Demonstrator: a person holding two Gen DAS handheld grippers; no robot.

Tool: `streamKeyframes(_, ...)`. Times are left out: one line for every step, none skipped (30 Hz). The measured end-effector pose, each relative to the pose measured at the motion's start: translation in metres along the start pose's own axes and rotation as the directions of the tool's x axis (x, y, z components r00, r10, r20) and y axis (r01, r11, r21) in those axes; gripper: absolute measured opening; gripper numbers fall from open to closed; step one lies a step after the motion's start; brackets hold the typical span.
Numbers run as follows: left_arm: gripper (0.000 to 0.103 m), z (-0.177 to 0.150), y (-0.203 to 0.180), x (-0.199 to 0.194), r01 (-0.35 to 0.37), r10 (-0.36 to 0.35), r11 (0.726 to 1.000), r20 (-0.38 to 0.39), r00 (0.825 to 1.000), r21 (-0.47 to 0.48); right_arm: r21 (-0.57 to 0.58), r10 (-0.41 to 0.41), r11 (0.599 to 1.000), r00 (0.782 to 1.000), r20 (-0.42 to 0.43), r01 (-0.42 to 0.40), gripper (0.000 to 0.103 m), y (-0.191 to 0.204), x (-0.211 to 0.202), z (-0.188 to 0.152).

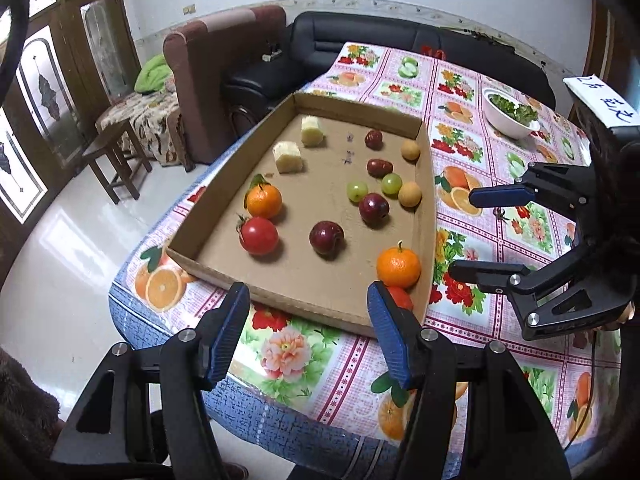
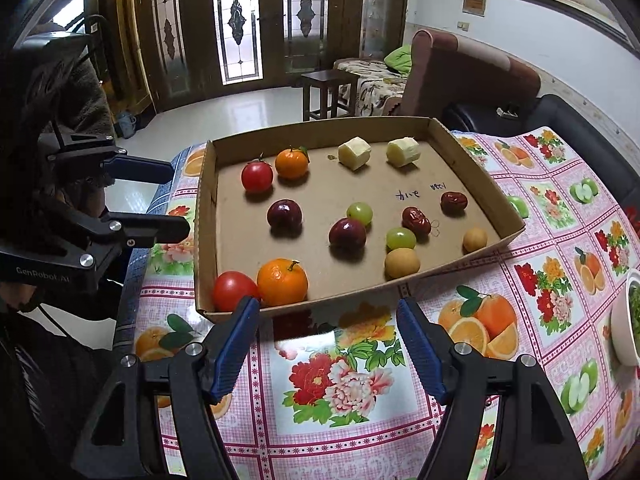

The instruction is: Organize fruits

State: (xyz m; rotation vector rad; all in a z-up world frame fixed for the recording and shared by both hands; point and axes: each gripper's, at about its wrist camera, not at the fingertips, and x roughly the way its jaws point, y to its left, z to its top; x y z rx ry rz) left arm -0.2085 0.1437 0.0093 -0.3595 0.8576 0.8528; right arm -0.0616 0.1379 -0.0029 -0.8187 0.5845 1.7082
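Observation:
A shallow cardboard tray (image 1: 300, 304) (image 2: 204, 220) on the flowered tablecloth holds the loose fruit. In it are two tomatoes (image 1: 259, 235) (image 2: 234, 290), two oranges (image 1: 398, 267) (image 2: 282, 282), two dark plums (image 1: 326, 238), two green grapes (image 1: 357, 191), two red dates (image 1: 379, 167), two longans (image 1: 410, 195) and two pale cut chunks (image 1: 287, 157). My left gripper (image 1: 308, 300) (image 2: 176, 200) hangs open at the tray's near edge, empty. My right gripper (image 2: 328, 312) (image 1: 466, 232) is open too, empty, just outside the tray wall near the orange and tomato.
A white bowl of greens (image 1: 510, 114) (image 2: 628, 320) stands on the table beyond the tray. The table edge (image 1: 132, 320) drops to a tiled floor. A brown armchair (image 1: 224, 80), a black sofa (image 1: 360, 36) and a wooden stool (image 2: 328, 92) stand behind.

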Motion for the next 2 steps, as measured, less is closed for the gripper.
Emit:
streamKeyframes(0.060,0.0005,-0.0002,-0.0005,0.008,-0.008,1.000,-0.004,1.000,-0.001,0.002,-0.001,1.000,1.000,0.002,0.001,0.073,-0.0004,-0.0004,0.0000)
streamKeyframes(0.060,0.0005,-0.0001,-0.0010,0.016,-0.016,1.000,-0.007,1.000,-0.004,0.005,-0.001,1.000,1.000,0.006,0.001,0.073,-0.0004,-0.0012,-0.0004)
